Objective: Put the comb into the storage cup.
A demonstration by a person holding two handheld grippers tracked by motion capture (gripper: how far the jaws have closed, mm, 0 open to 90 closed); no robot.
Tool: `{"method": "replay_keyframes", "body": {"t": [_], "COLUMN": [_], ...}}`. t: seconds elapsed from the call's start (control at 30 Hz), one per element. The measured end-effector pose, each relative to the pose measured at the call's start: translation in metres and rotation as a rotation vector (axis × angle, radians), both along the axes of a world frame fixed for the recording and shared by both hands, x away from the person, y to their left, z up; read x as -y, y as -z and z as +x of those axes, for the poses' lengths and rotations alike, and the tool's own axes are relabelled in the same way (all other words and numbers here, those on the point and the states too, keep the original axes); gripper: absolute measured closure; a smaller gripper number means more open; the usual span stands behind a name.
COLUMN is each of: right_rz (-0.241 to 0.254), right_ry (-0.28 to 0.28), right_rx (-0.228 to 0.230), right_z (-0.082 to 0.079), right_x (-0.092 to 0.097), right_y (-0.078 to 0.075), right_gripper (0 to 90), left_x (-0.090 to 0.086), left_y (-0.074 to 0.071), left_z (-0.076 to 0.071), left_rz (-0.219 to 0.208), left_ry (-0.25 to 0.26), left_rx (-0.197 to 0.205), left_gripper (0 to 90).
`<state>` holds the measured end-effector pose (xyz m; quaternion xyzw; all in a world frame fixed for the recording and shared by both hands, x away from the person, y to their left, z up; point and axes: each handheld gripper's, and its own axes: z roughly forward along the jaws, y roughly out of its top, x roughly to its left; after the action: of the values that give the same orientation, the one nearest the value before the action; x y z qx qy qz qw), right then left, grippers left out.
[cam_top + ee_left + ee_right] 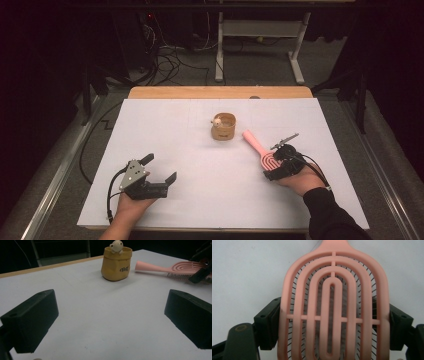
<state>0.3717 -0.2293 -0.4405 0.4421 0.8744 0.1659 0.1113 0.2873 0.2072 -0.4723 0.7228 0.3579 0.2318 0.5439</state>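
Observation:
A pink vented hairbrush (253, 142) lies to the right of centre on the white sheet, its handle pointing toward the yellow pot. My right gripper (274, 166) is shut on the brush head. In the right gripper view the black jaws press both side edges of the hairbrush (333, 290), with the right gripper (333, 325) straddling it. My left gripper (160, 168) rests at the front left, open and holding nothing. The left gripper view looks between the wide-apart jaws of the left gripper (112, 315) to the hairbrush (160, 267) at the far right.
A small yellow pot (223, 127) with a pale figure on its rim stands at the middle back, and it is also in the left gripper view as the yellow pot (115, 265). The white sheet (190, 150) covers the table up to a wooden strip (220, 92) at the far edge.

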Motion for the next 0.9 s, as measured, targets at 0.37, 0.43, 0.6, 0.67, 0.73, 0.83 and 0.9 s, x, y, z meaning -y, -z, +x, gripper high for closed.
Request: {"method": "replay_keyframes", "body": {"t": [0.37, 0.43, 0.6, 0.67, 0.73, 0.83, 0.9], "right_rz": [0.002, 0.029, 0.036, 0.042, 0.044, 0.039, 0.040], "right_ry": [-0.028, -0.023, -0.023, -0.026, -0.035, -0.039, -0.039], "right_rx": [-0.032, -0.037, -0.034, -0.039, -0.032, -0.033, -0.038], "right_z": [0.002, 0.003, 0.000, -0.002, -0.004, -0.010, -0.013], "right_x": [-0.002, 0.000, 0.003, 0.004, 0.006, 0.008, 0.010], "right_y": [-0.007, -0.008, -0.013, -0.015, -0.017, -0.021, -0.023], "right_gripper": [20.7, 20.8, 20.7, 20.7, 20.7, 20.7, 20.7], "left_x": [0.000, 0.000, 0.000, 0.001, 0.001, 0.001, 0.002], "left_y": [0.000, 0.000, 0.001, 0.001, 0.001, 0.001, 0.001], "left_z": [0.000, 0.000, 0.001, 0.001, 0.000, 0.000, 0.001], "left_rz": [0.000, 0.000, 0.000, 0.001, 0.001, 0.004, 0.005], "left_ry": [0.003, 0.003, 0.004, 0.005, 0.005, 0.004, 0.005], "left_rx": [0.001, 0.000, -0.002, -0.003, -0.003, -0.002, -0.003], "left_gripper": [0.0, 0.0, 0.0, 0.0, 0.0, 0.0, 0.0]}}
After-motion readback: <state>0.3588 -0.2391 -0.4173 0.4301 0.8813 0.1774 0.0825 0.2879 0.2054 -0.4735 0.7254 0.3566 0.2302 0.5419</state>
